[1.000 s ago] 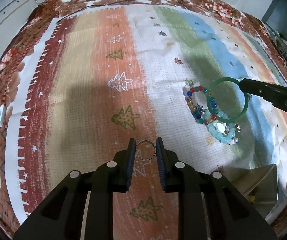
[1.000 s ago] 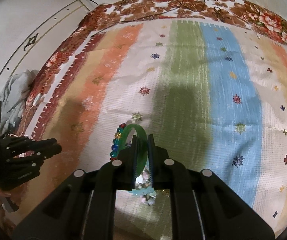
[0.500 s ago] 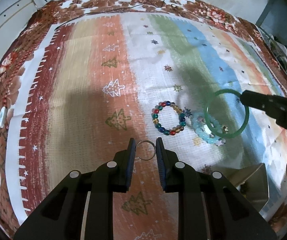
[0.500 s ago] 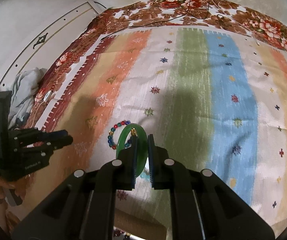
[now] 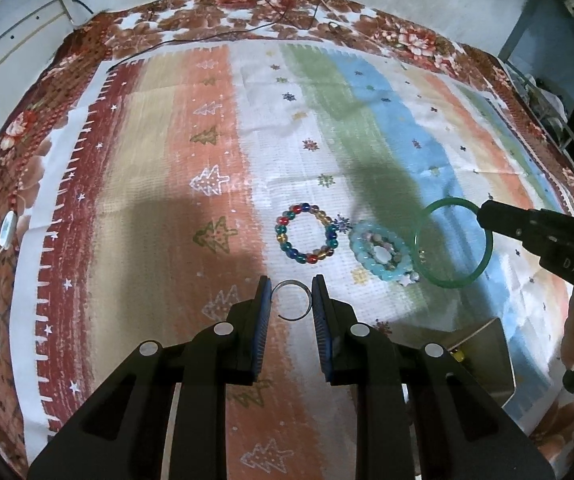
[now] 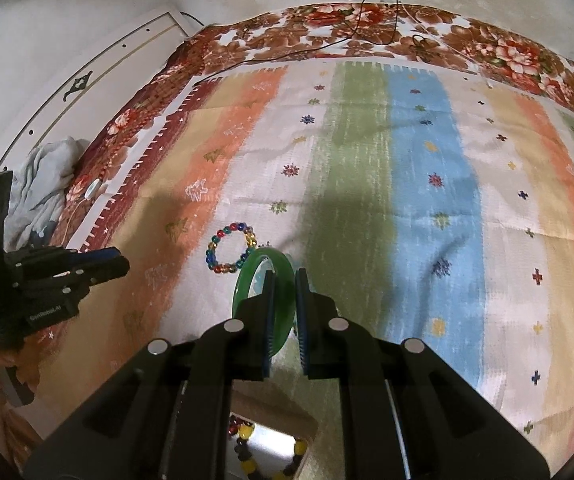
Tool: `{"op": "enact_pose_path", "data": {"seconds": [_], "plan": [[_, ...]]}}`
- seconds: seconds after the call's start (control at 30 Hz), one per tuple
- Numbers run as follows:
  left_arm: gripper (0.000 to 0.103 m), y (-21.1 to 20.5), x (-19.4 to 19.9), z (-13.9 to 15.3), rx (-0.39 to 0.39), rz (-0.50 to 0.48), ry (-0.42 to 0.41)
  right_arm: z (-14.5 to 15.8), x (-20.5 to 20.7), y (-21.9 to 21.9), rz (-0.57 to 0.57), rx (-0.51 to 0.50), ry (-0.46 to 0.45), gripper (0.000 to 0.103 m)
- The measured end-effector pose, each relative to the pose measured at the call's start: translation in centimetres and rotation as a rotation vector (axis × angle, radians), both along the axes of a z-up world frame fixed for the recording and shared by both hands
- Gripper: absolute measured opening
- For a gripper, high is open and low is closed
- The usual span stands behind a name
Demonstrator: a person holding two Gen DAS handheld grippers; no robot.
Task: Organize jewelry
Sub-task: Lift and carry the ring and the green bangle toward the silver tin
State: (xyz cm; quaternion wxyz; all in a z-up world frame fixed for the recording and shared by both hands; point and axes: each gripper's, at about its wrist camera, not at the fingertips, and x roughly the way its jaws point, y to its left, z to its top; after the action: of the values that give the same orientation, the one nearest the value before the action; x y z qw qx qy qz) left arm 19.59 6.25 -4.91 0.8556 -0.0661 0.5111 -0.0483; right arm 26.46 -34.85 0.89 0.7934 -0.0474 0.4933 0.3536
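Observation:
My left gripper (image 5: 290, 297) is shut on a thin silver ring (image 5: 291, 285) and holds it above the striped cloth (image 5: 159, 208). My right gripper (image 6: 285, 276) is shut on a green bangle (image 6: 247, 276); the bangle also shows in the left wrist view (image 5: 453, 244), lifted off the cloth. A multicoloured bead bracelet (image 5: 307, 233) and a light blue bead bracelet (image 5: 381, 249) lie side by side on the cloth. The bead bracelet also shows in the right wrist view (image 6: 229, 247).
An open box with a mirrored lid (image 5: 483, 354) stands at the cloth's near right edge; beads show in it in the right wrist view (image 6: 271, 454). A white cable with a switch (image 5: 7, 230) lies at the left. Black wires (image 6: 327, 44) cross the far edge.
Both grippers have risen and pulled back. The green bangle has come up and away to the right of the bracelets, which now lie uncovered.

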Motion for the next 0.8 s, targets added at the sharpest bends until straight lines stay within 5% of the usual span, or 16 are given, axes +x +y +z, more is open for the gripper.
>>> {"op": "enact_pose_path", "data": {"seconds": [0.8], "plan": [[0.02,-2.6,-3.1,1.1,-0.009,-0.055,-0.047,2.3,-4.8,-4.6,0.006,0.011,-0.077,0.011]]}}
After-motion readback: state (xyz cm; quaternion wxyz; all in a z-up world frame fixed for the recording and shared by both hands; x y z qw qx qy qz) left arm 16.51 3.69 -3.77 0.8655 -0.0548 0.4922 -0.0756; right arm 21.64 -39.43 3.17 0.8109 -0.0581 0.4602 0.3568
